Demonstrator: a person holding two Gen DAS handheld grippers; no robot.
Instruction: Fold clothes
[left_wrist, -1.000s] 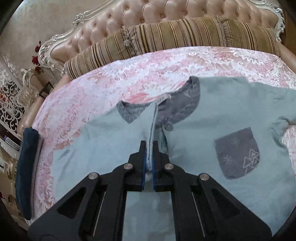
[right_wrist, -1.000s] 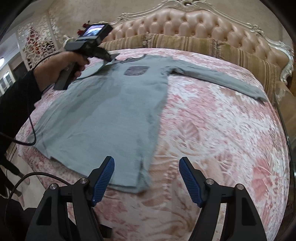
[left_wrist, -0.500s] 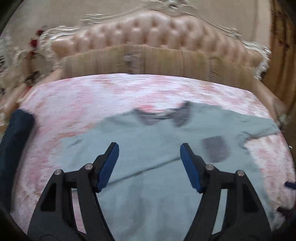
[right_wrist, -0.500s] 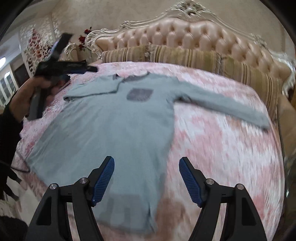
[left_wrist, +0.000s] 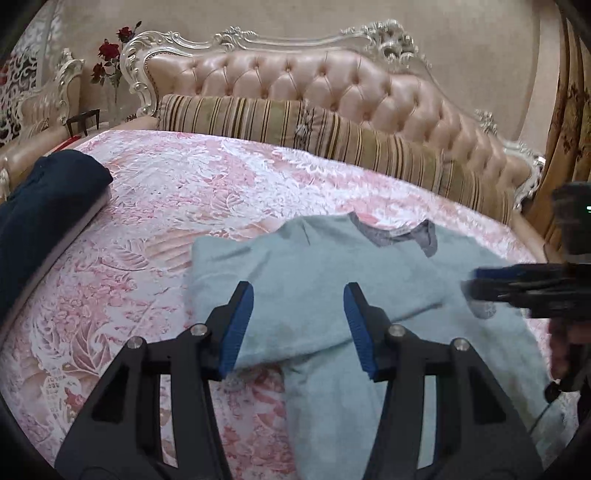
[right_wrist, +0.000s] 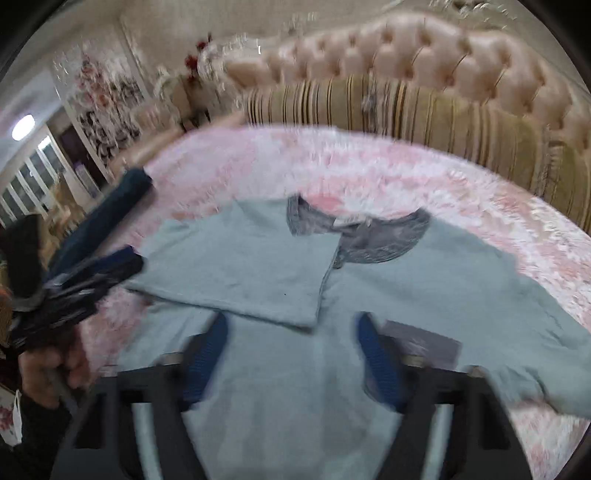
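Observation:
A light blue long-sleeved shirt (left_wrist: 332, 280) with a grey collar (right_wrist: 373, 236) and grey chest pocket (right_wrist: 424, 341) lies flat on the pink floral bedspread (left_wrist: 166, 206). Its left sleeve (right_wrist: 240, 266) is folded in across the chest. My left gripper (left_wrist: 298, 326) is open and empty, above the folded sleeve's edge. My right gripper (right_wrist: 291, 358) is open and empty, above the chest near the pocket; it also shows blurred at the right in the left wrist view (left_wrist: 524, 284). The left gripper shows at the left in the right wrist view (right_wrist: 85, 284).
A folded dark blue garment (left_wrist: 40, 210) lies at the bed's left edge. A striped bolster pillow (left_wrist: 332, 136) runs along the tufted pink headboard (left_wrist: 314, 85). A bedside table with red roses (left_wrist: 110, 55) stands at the far left.
My left gripper let go of the sleeve, opened and drew back to the left. My right gripper moved up from the hem to over the chest. The sleeve now lies folded across the shirt.

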